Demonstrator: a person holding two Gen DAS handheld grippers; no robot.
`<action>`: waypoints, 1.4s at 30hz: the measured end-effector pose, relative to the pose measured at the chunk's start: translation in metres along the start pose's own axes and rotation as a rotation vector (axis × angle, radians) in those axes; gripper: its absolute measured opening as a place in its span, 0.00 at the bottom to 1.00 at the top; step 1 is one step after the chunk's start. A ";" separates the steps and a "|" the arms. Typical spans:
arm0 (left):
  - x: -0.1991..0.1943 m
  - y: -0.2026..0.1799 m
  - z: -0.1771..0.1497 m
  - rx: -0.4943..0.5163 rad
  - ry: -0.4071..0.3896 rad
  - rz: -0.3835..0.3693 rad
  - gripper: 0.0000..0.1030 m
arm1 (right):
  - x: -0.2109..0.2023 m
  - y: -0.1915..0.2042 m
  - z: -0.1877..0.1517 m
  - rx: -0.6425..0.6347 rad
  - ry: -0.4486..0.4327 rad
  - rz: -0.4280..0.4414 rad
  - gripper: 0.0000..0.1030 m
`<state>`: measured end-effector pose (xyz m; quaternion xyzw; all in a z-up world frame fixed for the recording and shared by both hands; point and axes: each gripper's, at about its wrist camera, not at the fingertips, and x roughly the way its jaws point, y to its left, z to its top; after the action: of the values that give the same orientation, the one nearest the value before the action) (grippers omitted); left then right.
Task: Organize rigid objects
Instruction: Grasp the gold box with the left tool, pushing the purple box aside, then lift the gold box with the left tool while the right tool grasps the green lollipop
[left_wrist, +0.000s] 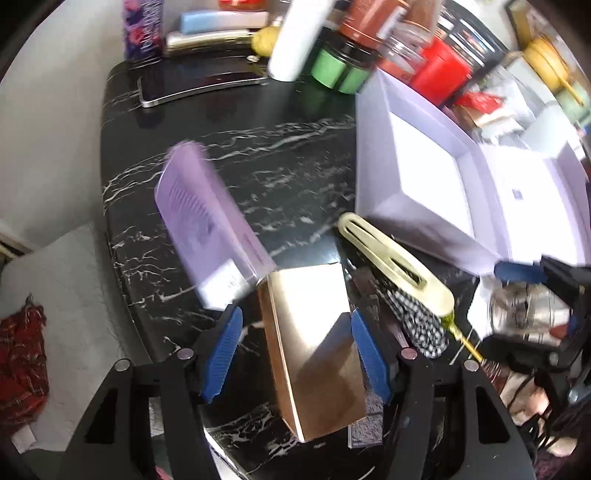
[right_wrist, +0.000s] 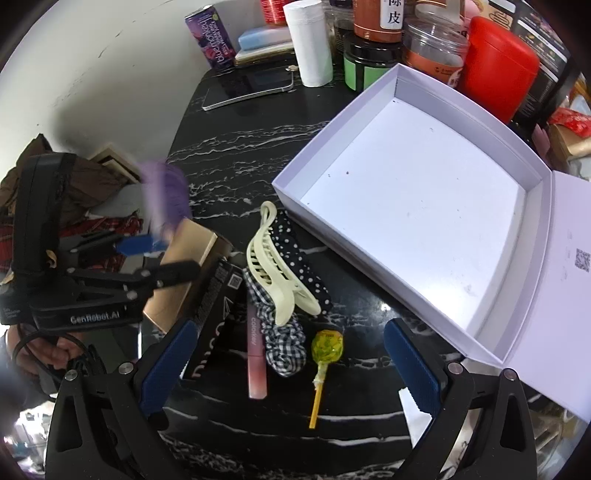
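The open white box (right_wrist: 406, 206) lies empty, and every loose item is outside it, to its left: the gold box (left_wrist: 314, 350), a blurred purple box (left_wrist: 207, 221) beyond that, then the cream hair clip (right_wrist: 273, 273) and lollipop (right_wrist: 327, 345) nearest the box. The step looks like picking up the gold box: the left gripper (left_wrist: 294, 315) straddles it half-spread, 1 pad touching and the other just clear. The right gripper (right_wrist: 290, 326) hangs wide and empty by the clip. Next, the left jaws likely need to pinch squarely, then carry it right into the box.

Between the left tongs (left_wrist: 295, 354) stands a gold box (left_wrist: 314, 350) on the counter (left_wrist: 277, 166), a purple box (left_wrist: 207, 214) ahead to their left. Between the right tongs (right_wrist: 291, 369) lie a lollipop (right_wrist: 325, 347), a scrunchie (right_wrist: 284, 332) and a hair claw (right_wrist: 273, 266), with the open box (right_wrist: 417, 206) ahead to their right.
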<state>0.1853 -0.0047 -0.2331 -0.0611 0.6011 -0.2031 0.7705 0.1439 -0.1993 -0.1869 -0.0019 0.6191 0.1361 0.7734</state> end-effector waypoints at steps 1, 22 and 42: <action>0.001 0.003 0.003 -0.022 0.001 -0.006 0.60 | 0.000 0.000 -0.001 0.000 0.000 0.000 1.00; 0.022 -0.014 -0.002 -0.182 0.096 0.138 0.47 | 0.003 -0.010 0.001 0.014 -0.006 -0.026 1.00; 0.000 -0.025 -0.040 -0.165 0.117 0.151 0.43 | 0.030 -0.031 -0.028 0.096 0.072 -0.021 0.37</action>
<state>0.1418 -0.0212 -0.2360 -0.0668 0.6625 -0.0973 0.7397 0.1300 -0.2272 -0.2275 0.0239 0.6524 0.0982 0.7511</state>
